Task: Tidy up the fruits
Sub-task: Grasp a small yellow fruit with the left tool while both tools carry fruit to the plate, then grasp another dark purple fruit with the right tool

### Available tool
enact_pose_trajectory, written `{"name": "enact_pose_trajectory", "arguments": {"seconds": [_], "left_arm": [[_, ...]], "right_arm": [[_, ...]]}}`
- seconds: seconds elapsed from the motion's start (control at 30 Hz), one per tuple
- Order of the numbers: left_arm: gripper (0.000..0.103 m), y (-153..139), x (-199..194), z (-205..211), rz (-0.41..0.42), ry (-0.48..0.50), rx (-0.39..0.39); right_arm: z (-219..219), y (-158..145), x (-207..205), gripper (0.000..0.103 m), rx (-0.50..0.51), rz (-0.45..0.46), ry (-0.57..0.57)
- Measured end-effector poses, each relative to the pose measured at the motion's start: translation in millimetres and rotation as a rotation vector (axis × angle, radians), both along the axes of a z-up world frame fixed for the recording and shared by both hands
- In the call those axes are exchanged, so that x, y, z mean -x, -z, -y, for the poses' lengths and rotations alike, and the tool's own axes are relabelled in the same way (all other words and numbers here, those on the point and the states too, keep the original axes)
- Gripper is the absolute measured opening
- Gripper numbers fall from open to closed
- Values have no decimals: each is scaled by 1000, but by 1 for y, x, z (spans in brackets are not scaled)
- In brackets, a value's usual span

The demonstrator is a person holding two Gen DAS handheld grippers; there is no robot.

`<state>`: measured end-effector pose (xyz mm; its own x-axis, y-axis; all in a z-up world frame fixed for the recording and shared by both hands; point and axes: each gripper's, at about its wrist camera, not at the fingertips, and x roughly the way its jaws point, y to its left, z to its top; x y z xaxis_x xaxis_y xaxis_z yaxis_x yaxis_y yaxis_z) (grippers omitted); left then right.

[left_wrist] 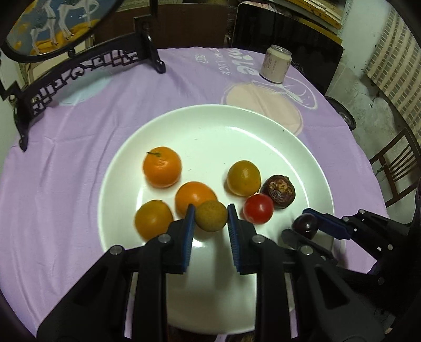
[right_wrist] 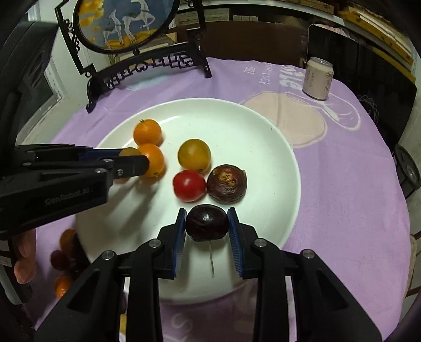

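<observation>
A white plate [left_wrist: 210,123] on the purple cloth holds three oranges [left_wrist: 162,166], a yellow-green tomato [left_wrist: 243,178], a red tomato [left_wrist: 258,208] and a wrinkled dark fruit [left_wrist: 280,190]. My left gripper [left_wrist: 211,216] is shut on a small tan round fruit [left_wrist: 211,215] just above the plate. My right gripper [right_wrist: 207,223] is shut on a dark purple fruit [right_wrist: 207,223] over the plate's [right_wrist: 236,126] near edge, beside the red tomato [right_wrist: 189,185] and the wrinkled fruit [right_wrist: 227,183]. The right gripper also shows in the left wrist view [left_wrist: 306,223].
A pale drink can [left_wrist: 275,63] stands at the far right of the table. A black ornate stand with a round painted panel [right_wrist: 126,23] stands at the far left. Several small fruits [right_wrist: 63,252] lie on the cloth left of the plate. A chair [left_wrist: 397,168] is at the right.
</observation>
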<state>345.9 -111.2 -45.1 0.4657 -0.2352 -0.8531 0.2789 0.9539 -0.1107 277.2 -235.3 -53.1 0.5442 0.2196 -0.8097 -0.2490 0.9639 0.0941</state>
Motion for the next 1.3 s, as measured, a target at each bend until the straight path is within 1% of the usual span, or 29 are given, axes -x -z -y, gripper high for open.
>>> {"name": "enact_pose_trajectory", "arguments": {"seconds": [0.03,0.13,0.17,0.2,0.23,0.27,0.3,0.33,0.37,0.43,0.5,0.53,0.6,0.67,0.7,0.77,0.87,1.0,1.1,1.23,1.3], "left_arm": [[25,-1,0,2,16,2,-5],[25,-2,-3,6,12,6,6],[29,-2,-2,7,19,1,0],[35,-3,-2,8,26,-3,-6],[48,-5,-1,7,31,-7,-7],[52,-8,1,5,40,-14,-7],[52,-13,4,3,50,-15,-2],[54,-20,9,-1,62,-10,3],[60,-25,14,-4,73,-10,4],[68,-37,29,-15,107,-14,11],[71,-50,55,-28,145,-17,13],[74,-54,69,-35,164,-17,13],[83,-60,102,-51,203,-25,14],[90,-59,139,-65,239,-54,-14],[92,-56,158,-71,254,-68,-31],[92,-47,183,-78,255,-93,-52],[92,-32,207,-87,233,-104,-64],[93,-16,223,-102,188,-119,-55],[93,-7,230,-117,158,-151,-36],[93,-5,237,-129,150,-178,-23],[93,-6,239,-133,155,-183,-21]], "right_arm": [[0,1,-2,31,2,1,-3],[-2,4,-6,32,11,5,-8],[-3,5,-6,31,21,7,-8],[-3,5,-7,36,30,9,-6],[-3,3,-5,43,48,17,0],[-4,0,-2,45,59,26,4],[-4,-4,2,54,71,37,4],[-4,-8,7,59,83,52,5],[-5,-14,13,59,98,72,6],[-3,-29,36,60,114,100,-8],[-1,-40,61,60,107,115,-15],[1,-46,81,60,89,120,-16],[2,-52,112,61,53,121,-13],[1,-55,150,61,9,135,0],[-1,-55,162,61,-9,143,2],[-4,-55,185,61,-52,156,15],[-9,-55,200,61,-48,170,36],[-19,-55,205,61,-34,163,26],[-24,-50,207,61,-39,147,17],[-42,-36,207,61,-67,104,-29],[-57,-22,202,61,-64,68,-63]]}}
